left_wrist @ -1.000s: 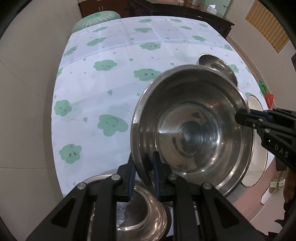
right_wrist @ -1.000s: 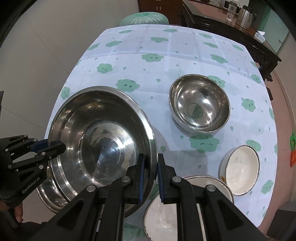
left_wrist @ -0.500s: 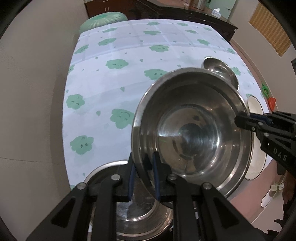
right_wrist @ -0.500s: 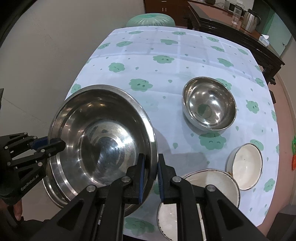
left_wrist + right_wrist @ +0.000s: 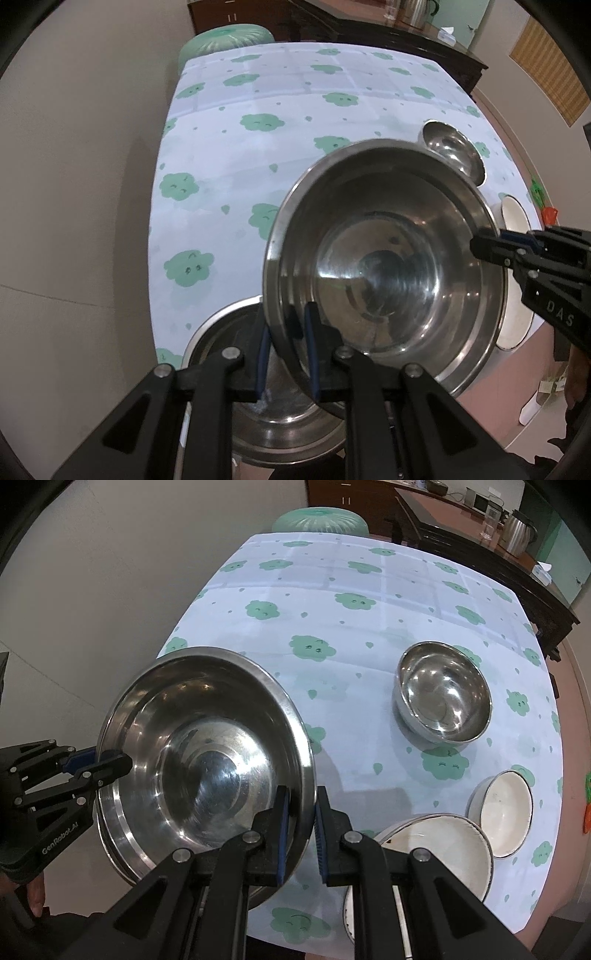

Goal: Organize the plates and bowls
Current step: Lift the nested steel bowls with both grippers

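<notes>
The large steel bowl (image 5: 384,266) hangs tilted above the bench (image 5: 258,155), carried between my two hands. My left gripper (image 5: 286,354) has its fingers (image 5: 312,350) pinched narrow on the rim at 6 o'clock in the left wrist view, one inside the bowl and one outside. Directly under that grip a second wide steel bowl (image 5: 273,413) rests at the bench's near edge. At 3 o'clock in the same view my right gripper (image 5: 491,247) clamps the opposite rim. In the right wrist view the right gripper's blue-padded fingers (image 5: 282,830) straddle the rim at 6 o'clock, closed tight on it, and the left gripper bites the rim at 9 o'clock. Further right on the cloud-print tablecloth (image 5: 351,627), a small steel bowl (image 5: 443,692) sits upright at 2 o'clock. Nearer, a large white bowl (image 5: 443,842) lies at 5 o'clock, with a small white bowl (image 5: 506,812) just beside it at 4 o'clock.
</notes>
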Tool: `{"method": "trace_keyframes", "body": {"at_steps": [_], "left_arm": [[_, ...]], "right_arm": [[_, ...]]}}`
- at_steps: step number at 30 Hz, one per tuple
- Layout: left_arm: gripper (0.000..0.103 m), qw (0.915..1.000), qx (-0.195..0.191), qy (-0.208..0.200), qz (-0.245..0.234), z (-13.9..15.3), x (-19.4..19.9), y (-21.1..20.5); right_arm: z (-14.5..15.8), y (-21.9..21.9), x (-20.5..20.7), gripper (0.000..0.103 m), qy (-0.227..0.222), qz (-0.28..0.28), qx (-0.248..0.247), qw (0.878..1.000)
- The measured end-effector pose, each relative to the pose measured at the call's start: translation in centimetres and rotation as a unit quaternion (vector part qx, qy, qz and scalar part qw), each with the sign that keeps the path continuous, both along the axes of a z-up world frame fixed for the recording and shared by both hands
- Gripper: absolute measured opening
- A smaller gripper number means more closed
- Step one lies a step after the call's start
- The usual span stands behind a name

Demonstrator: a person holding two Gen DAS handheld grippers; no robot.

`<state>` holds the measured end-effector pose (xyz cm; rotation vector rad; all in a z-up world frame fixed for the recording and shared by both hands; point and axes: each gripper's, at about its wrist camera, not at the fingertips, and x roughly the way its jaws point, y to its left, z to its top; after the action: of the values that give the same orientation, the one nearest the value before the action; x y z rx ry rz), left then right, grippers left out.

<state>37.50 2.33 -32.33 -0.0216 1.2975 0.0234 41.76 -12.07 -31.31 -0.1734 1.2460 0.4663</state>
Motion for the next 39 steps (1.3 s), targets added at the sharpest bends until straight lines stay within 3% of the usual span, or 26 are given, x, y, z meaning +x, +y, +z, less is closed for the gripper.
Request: {"method": "trace_keyframes", "body": {"at_steps": [39], "left_arm": [[0.014, 0.9958, 0.015, 0.017, 0.089, -0.6, -8.0, 5.1]], "right_arm": [[-1.0, 6.5, -5.5, 0.015, 0.021, 0.088, 0.011, 0.996]]}}
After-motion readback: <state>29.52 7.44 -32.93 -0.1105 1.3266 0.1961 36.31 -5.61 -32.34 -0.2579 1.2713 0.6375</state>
